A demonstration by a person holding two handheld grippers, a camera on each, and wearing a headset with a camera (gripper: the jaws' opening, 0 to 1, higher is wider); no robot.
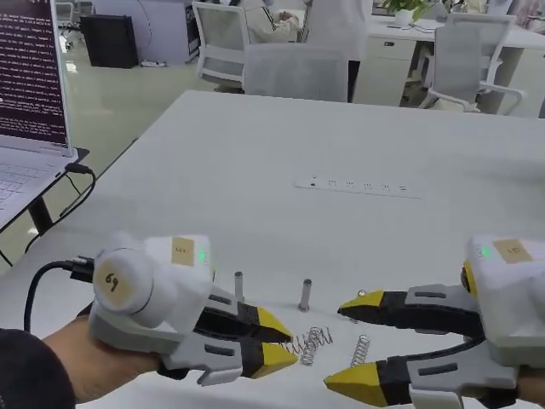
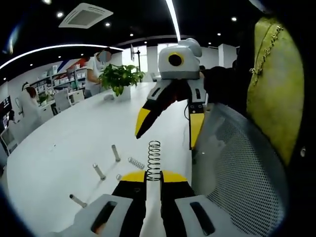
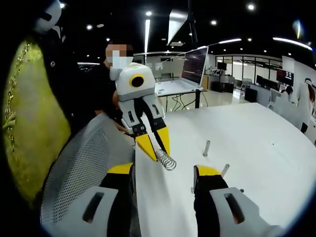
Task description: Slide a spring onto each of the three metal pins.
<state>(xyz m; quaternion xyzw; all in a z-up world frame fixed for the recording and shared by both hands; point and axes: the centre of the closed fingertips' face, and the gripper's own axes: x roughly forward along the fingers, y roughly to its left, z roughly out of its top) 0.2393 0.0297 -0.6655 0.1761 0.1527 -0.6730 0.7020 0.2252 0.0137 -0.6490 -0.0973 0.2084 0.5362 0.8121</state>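
Observation:
Three short metal pins stand upright on the white table: one [image 1: 238,285], a second [image 1: 305,294], and a third [image 1: 362,295] half hidden behind my right gripper's upper jaw. My left gripper [image 1: 291,345] is shut on the end of a spring [image 1: 313,339], which sticks out past its yellow tips [image 2: 154,175]. A loose spring [image 1: 360,348] lies between the two grippers. My right gripper [image 1: 339,345] faces the left one, jaws wide open and nothing in them. In the left gripper view, the held spring [image 2: 154,157] points at the right gripper [image 2: 165,129], with the pins [image 2: 115,152] off to the left.
A power strip [image 1: 358,186] lies flat in the table's middle. An open laptop [image 1: 30,94] on a stand is at the far left, its cable trailing down. Office chairs [image 1: 294,72] stand along the far edge. A mesh chair back [image 3: 79,173] is close behind the grippers.

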